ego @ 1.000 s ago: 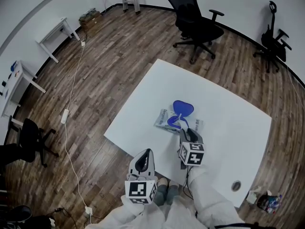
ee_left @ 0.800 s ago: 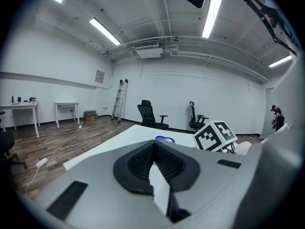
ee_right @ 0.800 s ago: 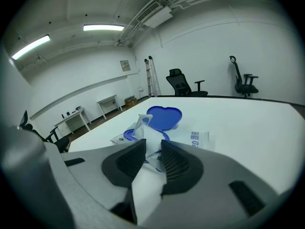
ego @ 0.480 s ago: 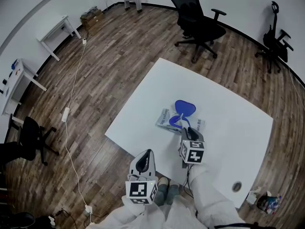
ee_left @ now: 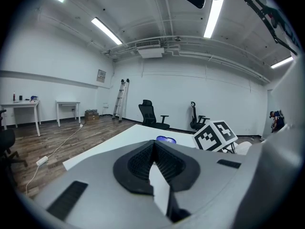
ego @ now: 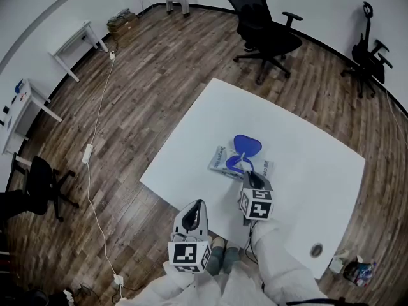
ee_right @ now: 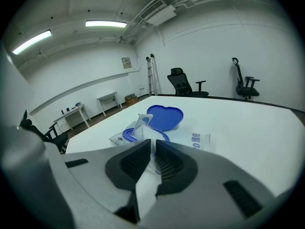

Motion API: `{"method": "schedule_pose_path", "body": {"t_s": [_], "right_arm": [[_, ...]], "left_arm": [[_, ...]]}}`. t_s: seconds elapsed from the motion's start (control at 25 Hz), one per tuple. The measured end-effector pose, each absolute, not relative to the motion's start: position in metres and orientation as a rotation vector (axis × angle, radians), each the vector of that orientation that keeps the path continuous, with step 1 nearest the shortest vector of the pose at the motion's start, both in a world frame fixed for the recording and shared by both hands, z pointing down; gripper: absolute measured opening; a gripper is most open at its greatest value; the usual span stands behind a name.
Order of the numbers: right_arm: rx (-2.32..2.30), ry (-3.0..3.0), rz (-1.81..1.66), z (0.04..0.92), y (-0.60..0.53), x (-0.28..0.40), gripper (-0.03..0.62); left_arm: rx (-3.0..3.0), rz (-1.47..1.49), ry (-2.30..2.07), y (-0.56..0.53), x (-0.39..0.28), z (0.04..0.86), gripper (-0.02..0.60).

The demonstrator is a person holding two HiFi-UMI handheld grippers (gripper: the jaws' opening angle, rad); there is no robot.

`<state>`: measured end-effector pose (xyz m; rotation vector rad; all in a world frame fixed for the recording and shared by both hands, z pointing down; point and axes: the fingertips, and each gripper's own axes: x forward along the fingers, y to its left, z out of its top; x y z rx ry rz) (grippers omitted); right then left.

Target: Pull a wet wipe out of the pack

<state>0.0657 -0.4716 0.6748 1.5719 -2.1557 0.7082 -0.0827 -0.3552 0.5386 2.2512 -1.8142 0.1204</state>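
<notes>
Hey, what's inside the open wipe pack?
A white wipe sticks up out of it and runs between the fingers of the right gripper, which have just been closing on it. The pack hides the rest inside.

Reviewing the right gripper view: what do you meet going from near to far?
Right gripper → wet wipe, on which its jaws have just closed → pack → open blue lid → black office chair.

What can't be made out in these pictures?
Head view: wet wipe hidden behind right gripper, whose jaws have just been closing with the wipe between them.
Left gripper view: pack hidden behind left gripper, except blue lid.
Head view: pack's print too small to read.
</notes>
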Motion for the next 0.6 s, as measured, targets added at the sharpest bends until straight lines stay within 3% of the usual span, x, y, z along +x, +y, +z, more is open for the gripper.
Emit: {"method": "schedule_pose_path", "body": {"t_s": [0.2, 0.6], "right_arm": [[1.591, -2.146, 0.705, 0.6734, -0.4712, 0.0694, 0.014], [1.572, -2.154, 0.699, 0.6746, -0.4728, 0.0687, 0.009]], "left_arm": [[2.249, 0.122, -1.815, -0.3547, -0.0823, 0.5389, -0.002], [2.249, 0.124, -1.817, -0.356, -0.0854, 0.5385, -0.002]]}}
